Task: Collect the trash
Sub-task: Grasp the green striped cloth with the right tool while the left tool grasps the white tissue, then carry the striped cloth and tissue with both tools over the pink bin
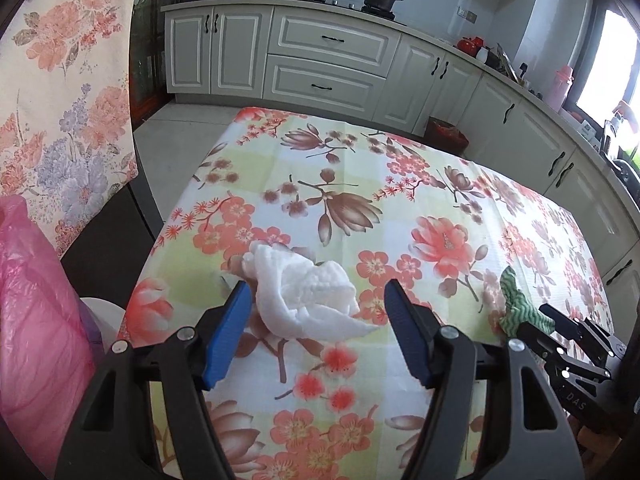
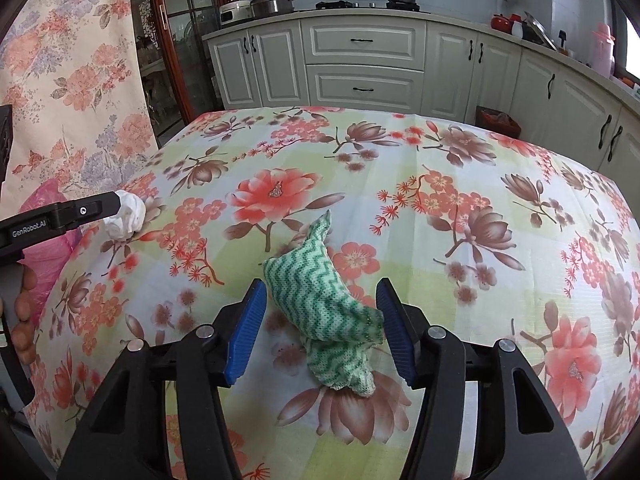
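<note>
a flowered table (image 2: 460,216) fills both views, with a pink bag (image 1: 36,320) at its near left, likely for the trash. the left gripper (image 1: 318,296) stands half wide around a white tissue (image 1: 308,292); one pad looks to brush it, no squeeze yet. the right gripper (image 2: 320,304) straddles a green cloth (image 2: 324,300) likewise, its right pad touching, set to pinch.

I count: crumpled white tissue (image 1: 310,296) ×1 | green zigzag cloth (image 2: 324,300) ×1 | pink plastic bag (image 1: 36,320) ×1 | floral tablecloth (image 1: 400,208) ×1 | grippers in my hands ×2: left gripper (image 1: 318,304), right gripper (image 2: 320,308)
</note>
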`<state>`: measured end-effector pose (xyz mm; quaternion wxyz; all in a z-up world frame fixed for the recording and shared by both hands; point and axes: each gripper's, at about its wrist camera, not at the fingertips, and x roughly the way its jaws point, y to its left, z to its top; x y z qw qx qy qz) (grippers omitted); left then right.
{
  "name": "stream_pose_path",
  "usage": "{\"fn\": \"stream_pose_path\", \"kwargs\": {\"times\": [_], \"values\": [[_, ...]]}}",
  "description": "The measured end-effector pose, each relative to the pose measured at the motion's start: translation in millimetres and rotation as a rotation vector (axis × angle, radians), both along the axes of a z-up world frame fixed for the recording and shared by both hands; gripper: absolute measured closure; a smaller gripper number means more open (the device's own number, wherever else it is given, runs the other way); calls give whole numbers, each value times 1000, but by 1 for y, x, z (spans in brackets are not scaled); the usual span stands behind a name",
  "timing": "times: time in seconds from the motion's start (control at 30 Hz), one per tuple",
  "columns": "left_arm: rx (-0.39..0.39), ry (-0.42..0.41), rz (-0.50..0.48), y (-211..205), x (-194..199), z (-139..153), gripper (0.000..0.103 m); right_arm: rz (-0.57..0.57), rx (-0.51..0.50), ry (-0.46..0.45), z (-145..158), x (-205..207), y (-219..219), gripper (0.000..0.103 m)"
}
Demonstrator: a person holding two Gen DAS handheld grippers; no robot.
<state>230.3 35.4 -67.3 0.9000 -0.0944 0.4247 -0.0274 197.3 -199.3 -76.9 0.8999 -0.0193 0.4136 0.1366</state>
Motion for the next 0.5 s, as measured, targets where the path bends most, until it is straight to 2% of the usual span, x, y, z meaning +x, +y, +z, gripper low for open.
{"fn": "stream_pose_path", "kwargs": {"times": [0.03, 0.1, 0.27, 0.37, 0.5], "values": [[2, 7, -4, -1, 4, -3, 40, 1, -2, 1, -1, 1, 0, 53], [9, 35, -5, -2, 10, -10, 55, 10, -5, 7, -2, 2, 1, 54], [15, 52, -30, -4, 13, -16, 74, 24, -15, 15, -3, 2, 4, 62], [7, 55, -37, -4, 8, -16, 81, 34, -15, 23, -4, 1, 5, 70], [9, 35, -52, -7, -7, -5, 83, 28, -16, 14, -3, -3, 5, 72]]}}
